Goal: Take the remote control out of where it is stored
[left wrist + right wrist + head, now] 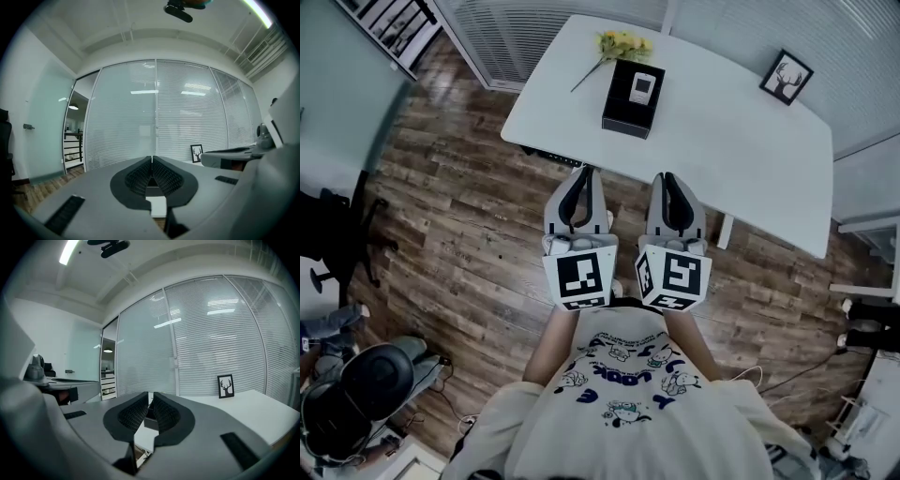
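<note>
A small white remote control (642,87) lies in the top of a black box (632,98) on the white table (741,141), at its far side. Both grippers are held side by side over the wooden floor, short of the table's near edge and pointing at the box. My left gripper (586,173) (152,159) is shut with nothing in it. My right gripper (668,180) (150,395) is also shut and empty. A sliver of the black box (150,418) shows past the right jaws.
Yellow flowers (622,42) lie behind the box. A framed deer picture (786,76) (226,386) stands at the table's far right corner. A black office chair (333,234) and another person (356,394) are on the left. A glass wall with blinds (187,117) is beyond the table.
</note>
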Action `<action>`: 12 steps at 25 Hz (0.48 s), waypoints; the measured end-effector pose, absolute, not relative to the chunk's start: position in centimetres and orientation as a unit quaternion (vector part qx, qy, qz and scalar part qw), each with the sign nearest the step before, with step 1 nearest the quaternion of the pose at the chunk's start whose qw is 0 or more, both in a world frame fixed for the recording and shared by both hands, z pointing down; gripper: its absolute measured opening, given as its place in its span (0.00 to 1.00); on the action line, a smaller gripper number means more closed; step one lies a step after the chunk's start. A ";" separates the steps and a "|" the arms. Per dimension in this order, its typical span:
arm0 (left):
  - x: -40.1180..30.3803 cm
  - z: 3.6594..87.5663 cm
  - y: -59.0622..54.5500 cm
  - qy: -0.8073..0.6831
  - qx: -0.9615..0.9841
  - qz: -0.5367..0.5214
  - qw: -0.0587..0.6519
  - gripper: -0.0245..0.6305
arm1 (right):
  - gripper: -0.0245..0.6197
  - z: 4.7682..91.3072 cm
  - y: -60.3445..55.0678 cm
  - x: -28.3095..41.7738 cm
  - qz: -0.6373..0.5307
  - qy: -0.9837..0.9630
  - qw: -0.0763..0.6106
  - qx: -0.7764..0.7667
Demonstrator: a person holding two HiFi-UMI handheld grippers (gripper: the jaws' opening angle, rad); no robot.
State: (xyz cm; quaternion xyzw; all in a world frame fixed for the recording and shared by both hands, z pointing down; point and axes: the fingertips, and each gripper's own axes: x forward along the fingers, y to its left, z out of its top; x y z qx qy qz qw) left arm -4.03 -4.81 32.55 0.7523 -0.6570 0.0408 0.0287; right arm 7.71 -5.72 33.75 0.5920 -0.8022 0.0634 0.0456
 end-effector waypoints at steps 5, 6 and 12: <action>-4.4 32.8 -9.0 -0.648 0.760 0.039 0.028 0.07 | 0.12 34.1 -9.6 7.4 0.063 -0.794 0.045 0.604; -4.5 32.9 -10.0 -0.645 0.762 0.039 0.030 0.07 | 0.12 34.2 -10.5 7.3 0.064 -0.792 0.046 0.605; -5.0 33.6 -15.5 -0.623 0.780 0.033 0.044 0.07 | 0.12 34.7 -15.7 6.7 0.067 -0.780 0.049 0.621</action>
